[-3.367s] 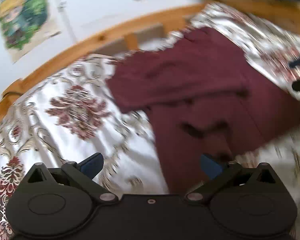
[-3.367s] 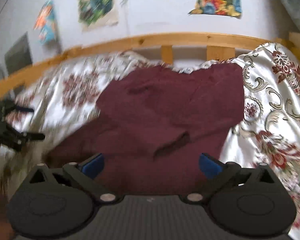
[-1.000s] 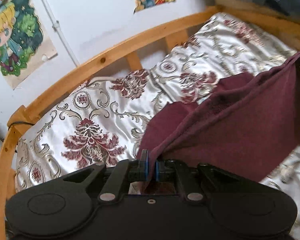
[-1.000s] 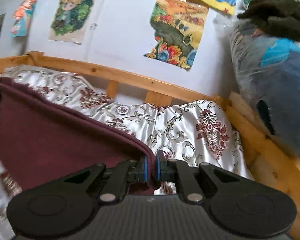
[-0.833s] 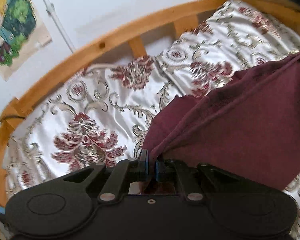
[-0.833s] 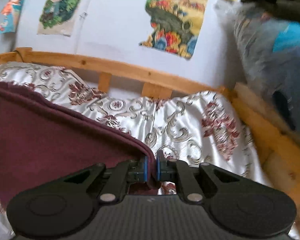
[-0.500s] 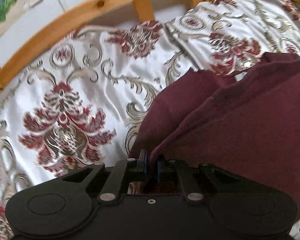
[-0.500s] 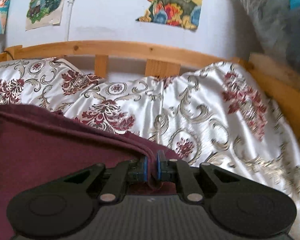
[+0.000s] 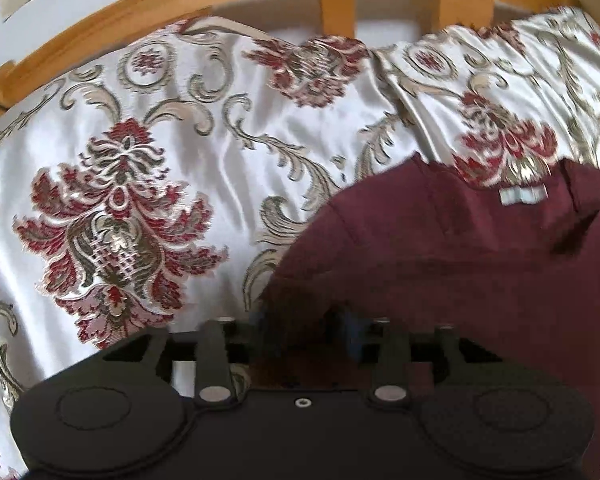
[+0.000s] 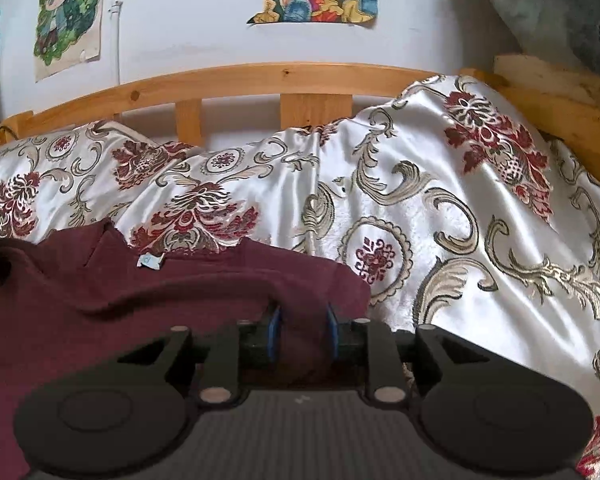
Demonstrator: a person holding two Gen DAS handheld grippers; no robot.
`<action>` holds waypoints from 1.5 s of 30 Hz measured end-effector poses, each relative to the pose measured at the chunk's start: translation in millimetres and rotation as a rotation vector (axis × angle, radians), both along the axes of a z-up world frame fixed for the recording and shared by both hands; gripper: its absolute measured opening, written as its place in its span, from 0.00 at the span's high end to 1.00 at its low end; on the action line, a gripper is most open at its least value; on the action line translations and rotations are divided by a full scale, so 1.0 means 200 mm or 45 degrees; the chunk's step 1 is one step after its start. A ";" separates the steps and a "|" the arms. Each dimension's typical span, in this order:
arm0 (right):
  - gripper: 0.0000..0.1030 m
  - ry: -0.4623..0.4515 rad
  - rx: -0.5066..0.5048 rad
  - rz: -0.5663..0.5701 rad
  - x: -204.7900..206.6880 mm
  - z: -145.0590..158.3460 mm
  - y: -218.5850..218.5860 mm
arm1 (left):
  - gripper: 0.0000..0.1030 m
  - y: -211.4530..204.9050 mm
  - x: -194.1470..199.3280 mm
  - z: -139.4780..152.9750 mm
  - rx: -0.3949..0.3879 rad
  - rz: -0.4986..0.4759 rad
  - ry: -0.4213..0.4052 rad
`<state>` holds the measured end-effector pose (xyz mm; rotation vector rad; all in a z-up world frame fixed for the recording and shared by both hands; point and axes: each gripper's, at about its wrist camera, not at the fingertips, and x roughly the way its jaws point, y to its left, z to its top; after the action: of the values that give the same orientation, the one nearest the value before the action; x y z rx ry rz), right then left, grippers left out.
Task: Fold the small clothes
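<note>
The fingers [image 9: 350,334] of the left gripper [image 9: 306,330] are spread apart, with the dark red top [image 9: 460,280] lying between them. The right gripper [image 10: 300,330] is spread too, at the top's right edge. The top is laid flat and folded on the bed cover [image 10: 440,220]. Open cover is seen around it, up to the wooden rail [image 10: 260,76].
</note>
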<state>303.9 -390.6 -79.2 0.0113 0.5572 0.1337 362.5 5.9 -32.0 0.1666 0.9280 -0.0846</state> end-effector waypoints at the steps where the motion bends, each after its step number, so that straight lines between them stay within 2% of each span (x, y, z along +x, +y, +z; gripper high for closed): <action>1: 0.67 0.003 0.004 -0.008 0.00 0.00 -0.01 | 0.37 0.02 0.00 0.01 -0.022 0.020 -0.009; 2: 0.65 0.009 0.011 -0.018 0.00 0.00 -0.02 | 0.33 0.04 0.00 0.01 -0.041 0.038 -0.017; 5: 0.49 0.019 0.035 -0.021 -0.02 0.00 -0.03 | 0.18 0.08 -0.03 0.04 -0.061 0.103 -0.067; 7: 0.33 0.021 0.053 -0.011 -0.05 0.01 -0.04 | 0.04 0.10 -0.07 0.05 -0.043 0.146 -0.109; 10: 0.16 0.010 0.058 0.011 -0.11 0.03 -0.03 | 0.02 0.10 -0.16 0.06 -0.017 0.158 -0.145; 13: 0.08 -0.013 0.064 0.024 -0.17 0.06 -0.01 | 0.02 0.08 -0.29 0.06 -0.010 0.140 -0.177; 15: 0.08 -0.025 0.064 0.036 -0.22 0.06 0.00 | 0.02 0.06 -0.38 0.06 -0.006 0.113 -0.215; 19: 0.09 -0.009 0.050 0.079 -0.30 0.05 0.05 | 0.01 0.01 -0.55 0.05 0.013 0.081 -0.281; 22: 0.16 0.011 0.039 0.117 -0.31 0.02 0.10 | 0.02 -0.01 -0.62 0.02 0.045 0.025 -0.305; 25: 0.18 0.028 0.041 0.097 -0.31 0.00 0.14 | 0.10 -0.03 -0.62 0.01 0.038 -0.042 -0.292; 29: 0.20 0.008 0.018 0.078 -0.34 -0.01 0.17 | 0.12 -0.01 -0.58 0.03 -0.030 -0.074 -0.288; 33: 0.20 -0.014 0.040 0.065 -0.33 -0.01 0.15 | 0.30 0.01 -0.45 0.02 -0.107 -0.010 -0.232; 35: 0.21 -0.018 0.062 0.062 -0.32 -0.01 0.14 | 0.43 0.02 -0.37 0.01 -0.126 0.028 -0.200; 36: 0.24 -0.018 0.071 0.056 -0.31 -0.02 0.13 | 0.53 0.03 -0.33 0.00 -0.136 0.047 -0.187; 37: 0.28 -0.018 0.077 0.052 -0.30 -0.02 0.13 | 0.60 0.04 -0.30 -0.01 -0.146 0.065 -0.174; 41: 0.40 -0.002 0.092 0.047 -0.25 -0.04 0.12 | 0.62 0.07 -0.20 -0.03 -0.171 0.125 -0.157; 42: 0.46 0.001 0.093 0.045 -0.24 -0.05 0.12 | 0.63 0.07 -0.18 -0.03 -0.169 0.132 -0.153; 44: 0.56 0.016 0.100 0.041 -0.21 -0.06 0.11 | 0.72 0.07 -0.14 -0.04 -0.170 0.136 -0.138; 45: 0.64 0.023 0.108 0.037 -0.21 -0.06 0.11 | 0.82 0.07 -0.12 -0.04 -0.175 0.137 -0.128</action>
<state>262.7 -368.8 -91.1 0.0870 0.5696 0.1853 337.6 20.5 -40.5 -0.0068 0.8260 -0.0396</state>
